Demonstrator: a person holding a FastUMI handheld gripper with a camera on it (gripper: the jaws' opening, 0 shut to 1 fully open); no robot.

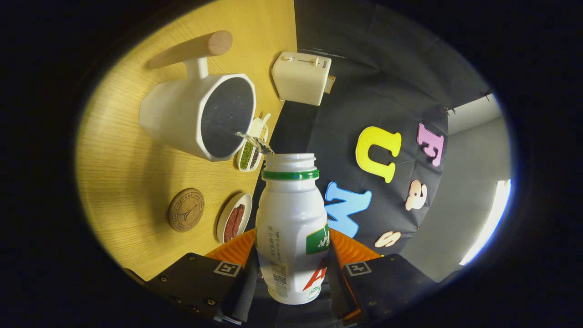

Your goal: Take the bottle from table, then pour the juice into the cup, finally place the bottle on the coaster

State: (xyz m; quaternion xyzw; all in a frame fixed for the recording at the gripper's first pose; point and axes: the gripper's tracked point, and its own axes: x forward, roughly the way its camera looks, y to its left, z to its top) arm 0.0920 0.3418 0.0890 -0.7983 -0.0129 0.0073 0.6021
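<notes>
My gripper (291, 269) is shut on a white plastic bottle (291, 228) with a green neck ring, one finger pressing each side of its body. The bottle is tipped over toward a white cup (191, 114) with a wooden handle, which stands on the wooden table (123, 173). A thin stream of liquid (255, 142) runs from the bottle's open mouth into the cup's dark interior. A round cork coaster (185, 210) lies on the table below the cup, beside the fingers and with nothing on it.
A small white dish of red sausages (234, 223) lies next to the coaster. A narrow dish of green and dark beans (252, 152) sits by the cup's rim. A cream toaster (301, 77) stands at the table's far edge against the booth wall.
</notes>
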